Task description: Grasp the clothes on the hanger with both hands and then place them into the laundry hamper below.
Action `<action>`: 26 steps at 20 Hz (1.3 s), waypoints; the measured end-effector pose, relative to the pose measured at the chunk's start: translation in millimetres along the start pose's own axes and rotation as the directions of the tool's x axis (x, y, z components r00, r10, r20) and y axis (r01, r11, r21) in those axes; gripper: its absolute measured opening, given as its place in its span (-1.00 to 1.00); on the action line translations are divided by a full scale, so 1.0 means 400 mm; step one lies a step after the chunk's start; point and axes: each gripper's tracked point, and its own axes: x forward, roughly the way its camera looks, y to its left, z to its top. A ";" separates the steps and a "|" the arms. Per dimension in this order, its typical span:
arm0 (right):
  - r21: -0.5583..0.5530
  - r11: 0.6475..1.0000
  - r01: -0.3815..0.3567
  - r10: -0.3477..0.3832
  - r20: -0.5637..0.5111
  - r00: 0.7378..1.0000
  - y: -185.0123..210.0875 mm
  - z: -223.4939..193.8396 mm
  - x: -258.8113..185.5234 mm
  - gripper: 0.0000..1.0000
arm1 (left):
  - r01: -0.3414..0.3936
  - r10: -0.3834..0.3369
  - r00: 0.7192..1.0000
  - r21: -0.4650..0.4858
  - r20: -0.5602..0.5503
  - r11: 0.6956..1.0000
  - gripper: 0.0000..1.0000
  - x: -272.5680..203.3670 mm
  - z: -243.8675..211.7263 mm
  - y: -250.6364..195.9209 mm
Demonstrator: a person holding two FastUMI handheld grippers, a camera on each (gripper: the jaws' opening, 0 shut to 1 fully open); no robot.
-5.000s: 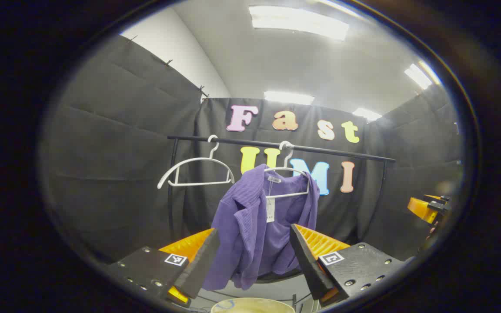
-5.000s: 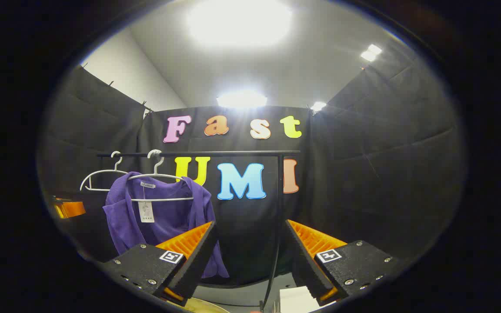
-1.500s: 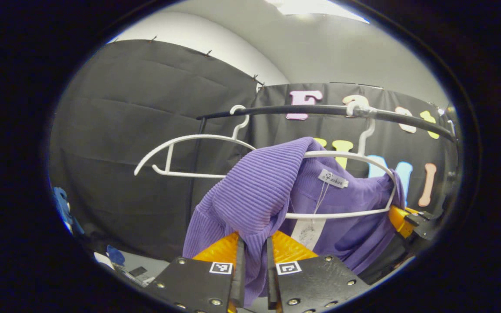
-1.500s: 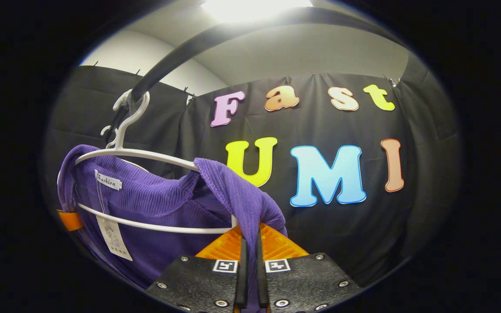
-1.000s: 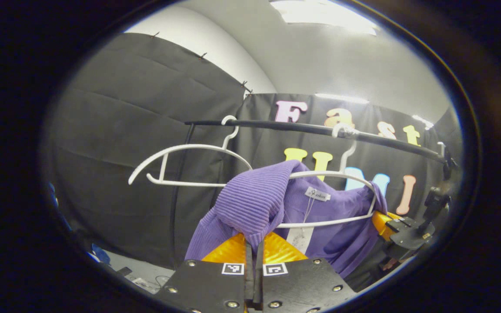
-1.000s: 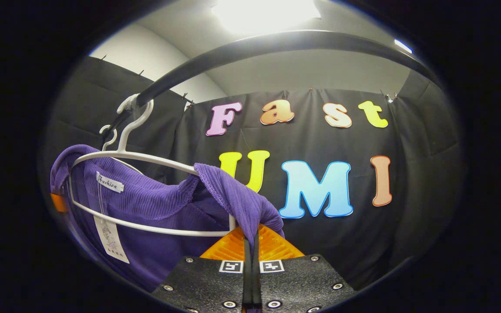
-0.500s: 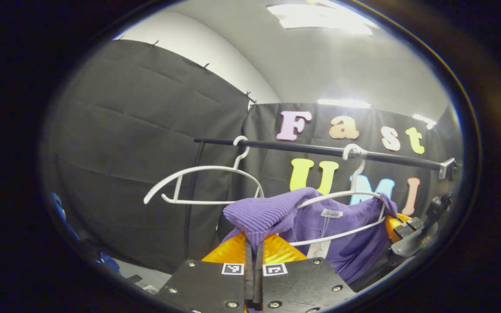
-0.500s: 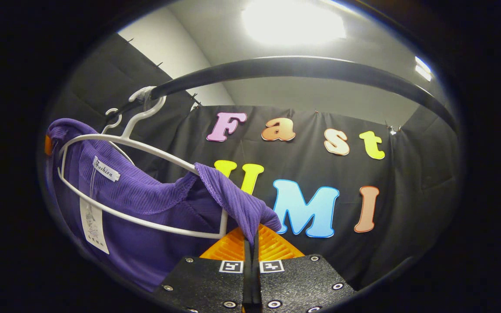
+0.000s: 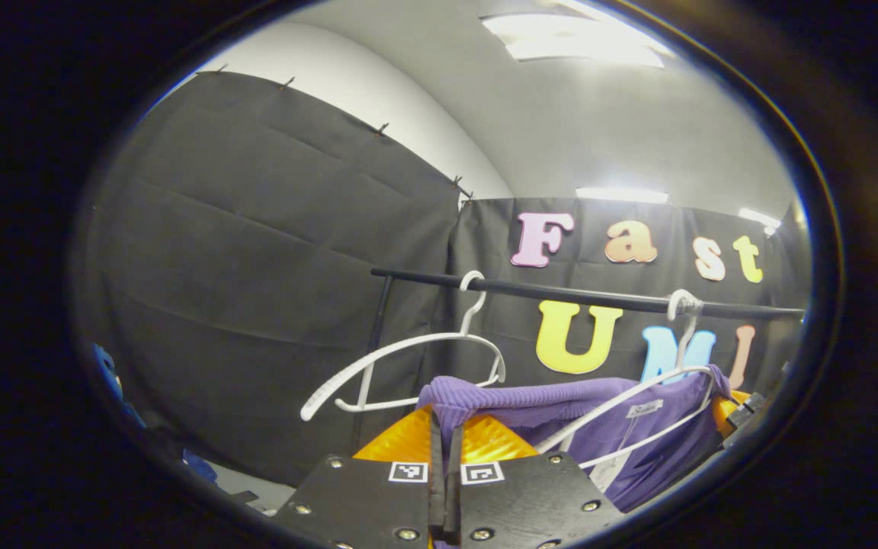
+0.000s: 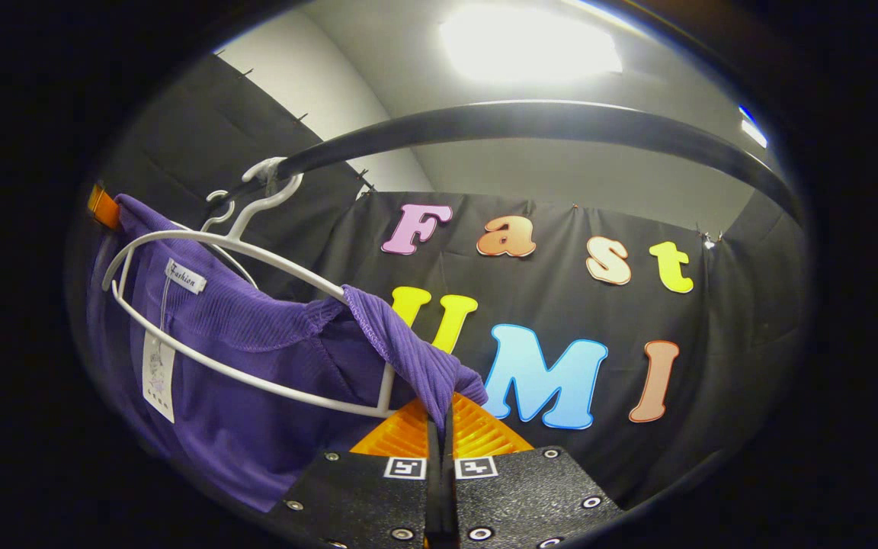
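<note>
Under the black rail (image 10: 530, 122), you are pinching the purple ribbed knit garment (image 10: 256, 358) with both tongs (image 9: 445, 457) (image 10: 440, 438) closed tight on its shoulders, while it is draping across the white plastic hanger (image 10: 256, 252).

The black rail (image 10: 530, 122) arched close above the right gripper (image 10: 440, 427), barring the way straight up. The white hanger (image 10: 256, 320) ran through the purple garment (image 10: 256, 381) beside it, hooked on the rail. In the left gripper view an empty hanger (image 9: 408, 366) hung just left of the left gripper (image 9: 445, 442); space further left, before the cloth wall (image 9: 256, 267), lay open.
</note>
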 end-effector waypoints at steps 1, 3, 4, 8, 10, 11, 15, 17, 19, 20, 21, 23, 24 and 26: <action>-0.029 1.000 0.000 0.000 0.008 1.000 -0.005 0.002 0.004 -1.00 | 0.005 -0.005 1.000 -0.003 0.000 1.000 -0.99 0.008 0.001 0.000; -0.091 0.996 0.011 -0.009 0.024 1.000 -0.018 0.003 0.003 -1.00 | 0.021 -0.021 1.000 -0.014 0.004 1.000 -0.99 0.021 0.006 -0.005; -0.102 0.995 0.014 -0.011 0.029 1.000 -0.020 0.006 0.005 -1.00 | 0.027 -0.027 1.000 -0.012 0.008 1.000 -0.99 0.028 0.010 -0.003; -0.125 0.989 0.082 -0.071 0.085 0.994 -0.062 0.035 0.034 -1.00 | 0.057 -0.057 0.998 -0.013 0.010 0.998 -0.99 0.067 0.012 0.015; -0.117 0.989 0.087 -0.077 0.085 0.993 -0.056 0.033 0.057 -1.00 | 0.085 -0.085 0.996 -0.039 -0.012 0.996 -0.99 0.091 -0.004 0.020; -0.130 0.988 0.088 -0.076 0.091 0.993 -0.051 0.030 0.063 -1.00 | 0.093 -0.093 0.995 -0.036 -0.022 0.995 -0.99 0.105 -0.016 0.028; -0.153 0.985 0.079 -0.068 0.080 0.995 -0.043 -0.002 0.085 -1.00 | 0.149 -0.153 0.986 -0.058 -0.070 0.987 -0.99 0.155 -0.067 0.038; -0.163 0.984 0.070 -0.060 0.065 0.996 -0.038 -0.027 0.101 -1.00 | 0.178 -0.182 0.980 -0.050 -0.085 0.983 -0.99 0.171 -0.084 0.041; -0.173 0.983 0.064 -0.056 0.049 0.997 -0.039 -0.049 0.113 -1.00 | 0.198 -0.200 0.974 -0.035 -0.102 0.980 -0.99 0.199 -0.101 0.032; -0.179 0.982 0.061 -0.054 0.043 0.998 -0.037 -0.063 0.117 -1.00 | 0.209 -0.211 0.972 -0.027 -0.106 0.977 -0.99 0.208 -0.110 0.025; -0.181 0.982 0.059 -0.054 0.034 0.998 -0.039 -0.076 0.120 -1.00 | 0.228 -0.229 0.968 -0.028 -0.106 0.973 -0.99 0.216 -0.115 0.022; -0.166 0.985 0.049 -0.049 0.004 0.999 -0.037 -0.113 0.127 -1.00 | 0.267 -0.268 0.956 -0.029 -0.115 0.963 -0.99 0.228 -0.132 0.013; -0.170 0.985 0.042 -0.045 -0.009 0.999 -0.035 -0.131 0.126 -1.00 | 0.280 -0.281 0.952 -0.021 -0.126 0.960 -0.99 0.232 -0.145 0.012; -0.188 0.982 0.028 -0.035 -0.032 0.999 -0.028 -0.162 0.121 -1.00 | 0.295 -0.291 0.945 -0.001 -0.148 0.956 -0.99 0.232 -0.174 0.015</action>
